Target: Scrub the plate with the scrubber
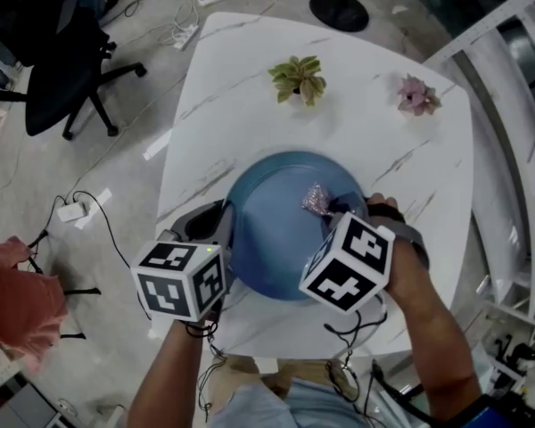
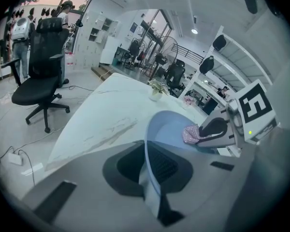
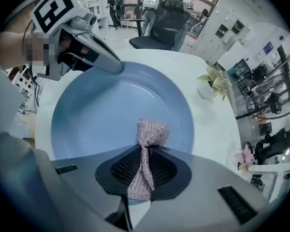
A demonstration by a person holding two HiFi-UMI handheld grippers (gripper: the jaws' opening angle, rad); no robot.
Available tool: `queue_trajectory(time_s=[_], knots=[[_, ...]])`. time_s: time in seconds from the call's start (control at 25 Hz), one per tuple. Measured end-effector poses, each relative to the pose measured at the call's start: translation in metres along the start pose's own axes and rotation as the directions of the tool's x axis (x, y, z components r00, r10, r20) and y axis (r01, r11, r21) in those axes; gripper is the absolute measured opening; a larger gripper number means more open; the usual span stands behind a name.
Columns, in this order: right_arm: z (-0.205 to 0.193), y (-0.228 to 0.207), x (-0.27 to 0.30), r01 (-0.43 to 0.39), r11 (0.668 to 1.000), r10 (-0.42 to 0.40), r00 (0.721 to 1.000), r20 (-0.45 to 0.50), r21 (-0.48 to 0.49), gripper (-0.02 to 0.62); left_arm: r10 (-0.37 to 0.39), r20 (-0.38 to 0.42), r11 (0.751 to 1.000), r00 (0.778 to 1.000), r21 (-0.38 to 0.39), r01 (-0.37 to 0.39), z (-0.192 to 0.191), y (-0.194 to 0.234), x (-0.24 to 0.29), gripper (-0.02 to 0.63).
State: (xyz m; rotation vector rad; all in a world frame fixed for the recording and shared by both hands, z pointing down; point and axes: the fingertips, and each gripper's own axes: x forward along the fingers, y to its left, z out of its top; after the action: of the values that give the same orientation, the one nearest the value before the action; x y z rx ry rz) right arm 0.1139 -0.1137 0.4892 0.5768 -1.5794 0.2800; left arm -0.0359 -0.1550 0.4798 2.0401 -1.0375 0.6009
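Note:
A blue plate (image 1: 276,230) lies on the white marble table (image 1: 214,87), near its front edge. My left gripper (image 1: 225,226) is shut on the plate's left rim; in the left gripper view the rim (image 2: 150,163) runs edge-on between the jaws. My right gripper (image 1: 332,214) is shut on a pink-silver mesh scrubber (image 1: 316,200), whose free end rests on the plate's right inner side. In the right gripper view the scrubber (image 3: 147,153) is pinched at its middle over the plate (image 3: 96,115), with the left gripper (image 3: 117,66) on the far rim.
Two small potted plants stand at the table's far side: a green one (image 1: 298,78) and a pink one (image 1: 417,94). A black office chair (image 1: 53,52) and cables are on the floor to the left. A white metal rack (image 1: 517,105) stands to the right.

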Motion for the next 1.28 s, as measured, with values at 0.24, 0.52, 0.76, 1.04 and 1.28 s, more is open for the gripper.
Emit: queue_trajectory(time_s=[0.24,0.52,0.76,1.04,1.28], knots=[[0.020,-0.011,0.004,0.022,0.999,-0.021,1.000,0.020,-0.037,0.067,-0.004,-0.004,1.000,1.000,-0.007,0.004,0.000,0.000,0.001,0.015],[0.048,-0.002,0.004,0.029,0.989,-0.023,0.999,0.047,-0.148,0.067,-0.003,-0.005,1.000,1.000,-0.013,0.003,0.000,0.000,0.001,0.015],[0.065,0.033,-0.003,0.003,0.977,0.016,0.996,0.086,-0.215,0.067,-0.003,-0.005,1.000,1.000,-0.013,0.002,-0.001,0.000,0.001,0.015],[0.062,0.100,-0.016,-0.119,0.963,0.146,0.985,0.097,-0.242,0.067,0.004,0.000,1.000,1.000,-0.008,-0.004,0.000,0.002,0.002,0.017],[0.046,0.137,-0.059,-0.299,0.947,0.315,0.933,0.174,-0.113,0.071,-0.043,-0.029,0.999,0.999,-0.014,0.043,-0.011,-0.009,-0.008,0.176]])
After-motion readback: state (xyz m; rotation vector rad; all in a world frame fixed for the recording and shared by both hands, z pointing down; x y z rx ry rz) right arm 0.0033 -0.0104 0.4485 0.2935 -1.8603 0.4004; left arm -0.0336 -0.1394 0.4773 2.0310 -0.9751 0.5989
